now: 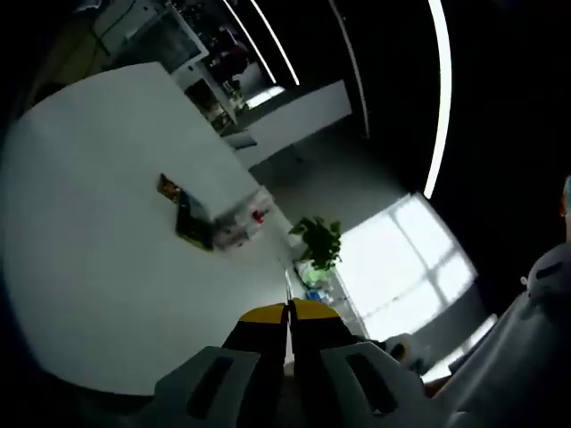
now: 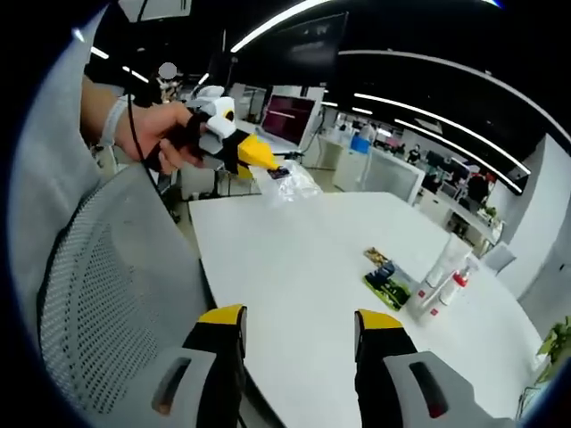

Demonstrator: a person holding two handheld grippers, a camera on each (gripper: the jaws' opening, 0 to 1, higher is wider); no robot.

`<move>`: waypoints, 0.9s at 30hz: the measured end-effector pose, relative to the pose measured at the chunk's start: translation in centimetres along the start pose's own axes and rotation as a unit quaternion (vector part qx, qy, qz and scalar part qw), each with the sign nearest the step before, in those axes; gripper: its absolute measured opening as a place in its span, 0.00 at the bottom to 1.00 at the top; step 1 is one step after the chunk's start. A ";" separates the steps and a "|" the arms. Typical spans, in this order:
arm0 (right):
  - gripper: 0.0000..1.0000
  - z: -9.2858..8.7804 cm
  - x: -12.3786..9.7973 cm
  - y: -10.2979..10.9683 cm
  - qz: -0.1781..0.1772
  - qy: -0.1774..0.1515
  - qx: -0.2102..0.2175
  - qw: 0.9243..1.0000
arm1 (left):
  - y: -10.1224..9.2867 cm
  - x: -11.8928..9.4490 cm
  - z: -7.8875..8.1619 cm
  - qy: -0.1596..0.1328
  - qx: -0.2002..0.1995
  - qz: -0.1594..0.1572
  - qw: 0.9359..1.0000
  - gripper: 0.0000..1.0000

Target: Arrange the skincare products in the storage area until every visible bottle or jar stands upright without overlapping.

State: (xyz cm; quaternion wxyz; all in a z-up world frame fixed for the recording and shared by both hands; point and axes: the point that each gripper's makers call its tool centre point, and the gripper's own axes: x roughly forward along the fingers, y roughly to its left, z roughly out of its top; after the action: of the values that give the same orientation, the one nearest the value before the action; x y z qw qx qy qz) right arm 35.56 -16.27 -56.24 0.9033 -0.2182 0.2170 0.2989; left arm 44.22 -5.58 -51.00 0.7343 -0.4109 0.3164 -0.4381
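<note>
hovering over the white table [image 2: 294, 259], right gripper [image 2: 302, 323] spread wide and empty, left gripper [image 1: 287, 311] pressed together, empty

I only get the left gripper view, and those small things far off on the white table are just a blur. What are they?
Observer: The right gripper view shows a tall white tube and a white bottle with a red cap, both standing.
Operator: Anything lying flat?
Observer: Yes, a flat green packet lies on the white table beside them.
Operator: Is the other gripper holding something?
Observer: No, the right gripper is open with nothing between its jaws, far from the products, beside a grey mesh chair.
</note>
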 end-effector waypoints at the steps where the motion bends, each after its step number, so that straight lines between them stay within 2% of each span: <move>1: 0.45 0.0 0.1 0.1 0.000 0.000 -0.006 1.000 | -0.1 0.2 0.1 0.000 -0.001 -0.002 1.000 0.00; 5: 0.43 -0.7 0.1 -0.3 -0.011 0.018 -0.014 1.000 | -0.4 1.4 0.5 0.003 -0.002 -0.007 1.000 0.00; 10: 0.44 -1.6 0.1 -1.2 -0.021 0.030 0.009 0.999 | -1.0 3.0 1.4 0.008 0.000 -0.020 1.000 0.00; 15: 0.41 -2.0 0.4 -0.3 -0.013 0.044 -0.019 0.999 | -1.2 4.1 3.0 0.002 0.007 -0.026 1.000 0.00; 20: 0.41 -3.0 0.5 -0.4 -0.011 0.060 -0.011 0.998 | -0.1 4.6 4.5 -0.014 0.002 -0.025 1.000 0.00; 27: 0.40 -3.9 0.7 0.1 -0.001 0.082 -0.014 0.996 | 1.9 6.3 6.7 -0.016 -0.003 -0.018 1.000 0.00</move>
State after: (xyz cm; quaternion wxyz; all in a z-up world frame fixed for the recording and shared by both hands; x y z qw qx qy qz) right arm 34.99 -18.00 -59.81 0.8797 -0.2548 0.2863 0.2816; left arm 53.12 -8.50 -50.23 0.7304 -0.4255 0.2982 -0.4433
